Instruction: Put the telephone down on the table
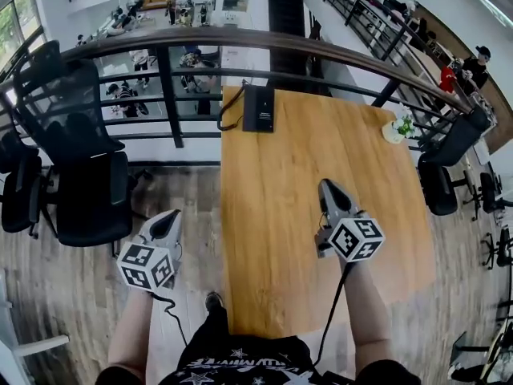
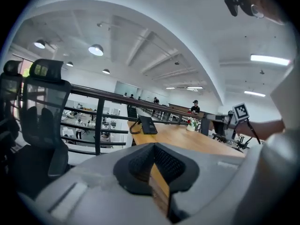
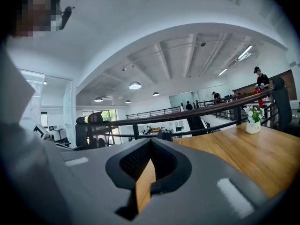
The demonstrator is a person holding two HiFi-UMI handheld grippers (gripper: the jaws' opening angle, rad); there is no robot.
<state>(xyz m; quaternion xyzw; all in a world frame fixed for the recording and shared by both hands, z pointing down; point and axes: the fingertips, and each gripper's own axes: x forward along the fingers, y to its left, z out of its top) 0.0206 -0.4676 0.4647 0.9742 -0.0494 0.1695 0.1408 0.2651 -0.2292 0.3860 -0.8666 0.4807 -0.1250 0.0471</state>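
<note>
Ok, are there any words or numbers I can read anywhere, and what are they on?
No text here can be read for sure.
Black shirt: white letters and stars, too blurred to read.
Left cube and right cube: black-and-white square patterns, not words.
Telephone: no readable print.

Wood-plank floor (image 1: pixel 64 295), black mesh office chairs (image 1: pixel 92 191), dark railing (image 1: pixel 240 40), white arched ceiling (image 2: pixel 164 27)

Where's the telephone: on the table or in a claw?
On the table. The telephone lies flat at the far edge by the railing, clear of the left claw and right claw.
</note>
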